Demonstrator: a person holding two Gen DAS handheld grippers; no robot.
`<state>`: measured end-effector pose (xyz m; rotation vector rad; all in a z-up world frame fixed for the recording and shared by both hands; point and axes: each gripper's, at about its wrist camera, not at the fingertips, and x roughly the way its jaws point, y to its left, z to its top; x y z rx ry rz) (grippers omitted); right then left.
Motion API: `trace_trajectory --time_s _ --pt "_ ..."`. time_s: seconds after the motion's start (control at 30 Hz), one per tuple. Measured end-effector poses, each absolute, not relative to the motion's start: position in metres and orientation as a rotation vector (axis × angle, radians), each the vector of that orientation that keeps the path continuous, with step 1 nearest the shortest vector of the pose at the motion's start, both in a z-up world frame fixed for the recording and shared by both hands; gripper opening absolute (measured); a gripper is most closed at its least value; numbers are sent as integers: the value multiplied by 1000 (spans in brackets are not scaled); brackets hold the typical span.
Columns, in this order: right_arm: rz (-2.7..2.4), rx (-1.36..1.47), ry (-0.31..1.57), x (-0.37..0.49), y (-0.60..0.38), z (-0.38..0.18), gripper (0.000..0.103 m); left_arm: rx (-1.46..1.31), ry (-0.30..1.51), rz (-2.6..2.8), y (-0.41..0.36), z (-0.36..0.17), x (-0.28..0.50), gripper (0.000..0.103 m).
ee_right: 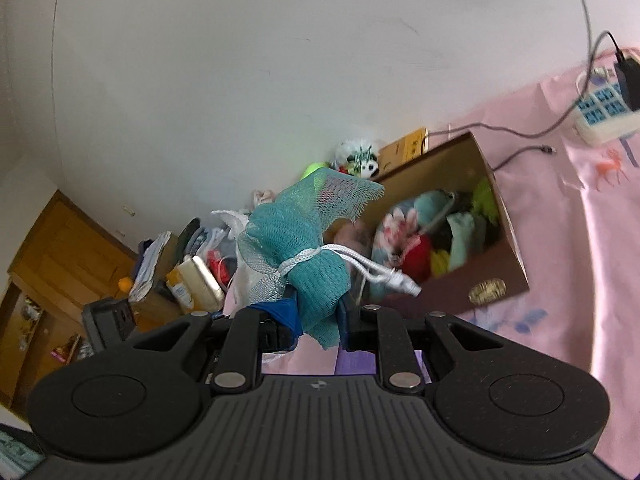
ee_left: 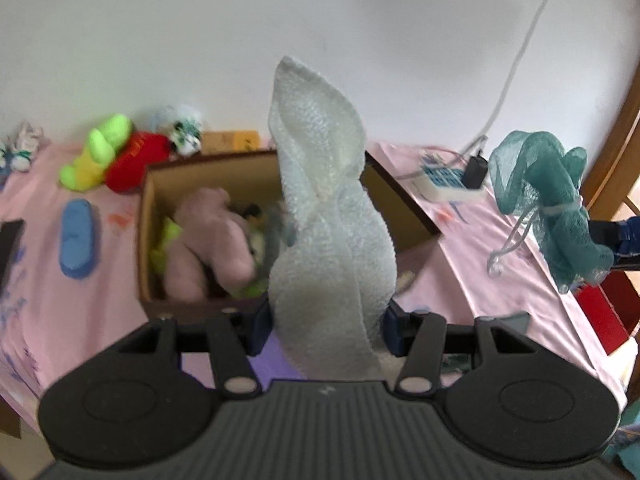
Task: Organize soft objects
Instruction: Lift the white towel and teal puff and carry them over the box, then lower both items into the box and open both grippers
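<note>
Left gripper (ee_left: pixel 329 326) clamps the white towel (ee_left: pixel 328 216); right gripper (ee_right: pixel 318 326) pinches the teal mesh sponge (ee_right: pixel 304 248); both raised, presumably for the cardboard box (ee_left: pixel 160 184) at frame centre.

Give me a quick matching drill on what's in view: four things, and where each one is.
Things:
1. white foam sheet
2. teal mesh
3. pink plush
4. blue slipper

Places:
A. inside the box
B. in the right tongs
C. on the pink cloth, left of the box
D. in the left tongs

Pairs: 1-D, 2-B, 3-A, 4-C
</note>
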<state>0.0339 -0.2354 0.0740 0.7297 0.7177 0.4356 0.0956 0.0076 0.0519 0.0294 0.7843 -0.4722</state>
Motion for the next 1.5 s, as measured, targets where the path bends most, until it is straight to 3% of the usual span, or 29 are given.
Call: trace_trajectory --time_s 0.37,0.83,1.03,1.2,1.5 --pt "248 659 747 96 -214 65 1 39 769 -428 12 60 164 56" --pt "90 490 838 144 -192 15 6 -2 862 -391 -9 8 220 56" --pt "61 454 937 165 -185 -11 9 23 877 -388 -20 -9 229 60" --pt "30 447 966 169 -185 -23 10 67 884 -402 -28 -16 232 71" --pt "36 471 910 157 -193 1 12 12 874 -412 -14 -1 223 72"
